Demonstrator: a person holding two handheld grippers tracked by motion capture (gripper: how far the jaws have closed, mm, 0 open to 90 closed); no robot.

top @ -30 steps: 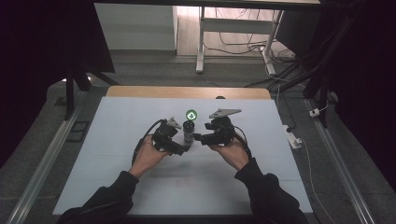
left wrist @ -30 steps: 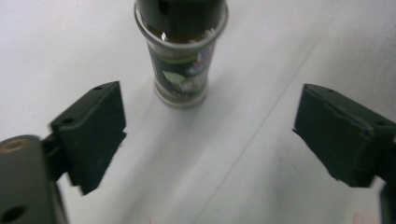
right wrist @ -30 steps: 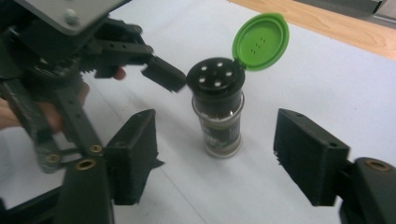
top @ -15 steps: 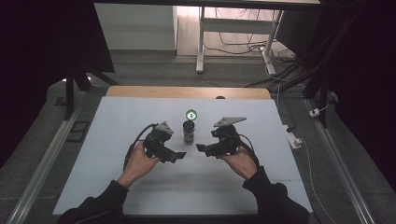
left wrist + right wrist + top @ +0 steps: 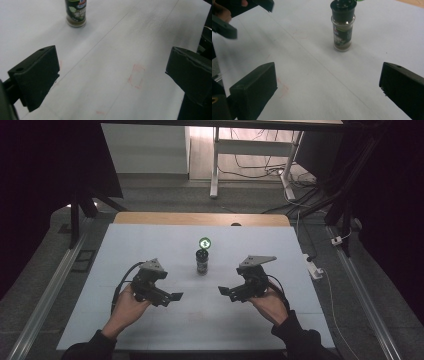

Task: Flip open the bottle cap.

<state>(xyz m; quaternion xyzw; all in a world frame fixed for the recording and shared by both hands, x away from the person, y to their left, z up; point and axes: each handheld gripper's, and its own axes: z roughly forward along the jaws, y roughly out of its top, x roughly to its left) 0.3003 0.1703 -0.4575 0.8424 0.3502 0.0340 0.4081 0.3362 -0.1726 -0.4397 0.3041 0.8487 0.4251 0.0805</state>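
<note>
Overhead, a small spice jar [image 5: 202,261] stands upright on the white table [image 5: 150,245], ahead of and between the two sets of jaws, touching neither. The left gripper [image 5: 170,296] and right gripper [image 5: 226,291] are held low by the person's hands, jaws pointing inward toward each other, both spread wide and empty. Along the left gripper's own jaws, the jar [image 5: 75,13] sits far ahead and off to the left of the gap, well outside it; faint red marks [image 5: 135,79] lie on the table between the jaws. Along the right gripper's jaws, the jar [image 5: 342,26] stands ahead, roughly centred in the wide gap but well beyond the tips. Being tall and narrow, it could tip if one jaw nudges its dark cap before the other closes, or if both grippers reach in together and collide.
</note>
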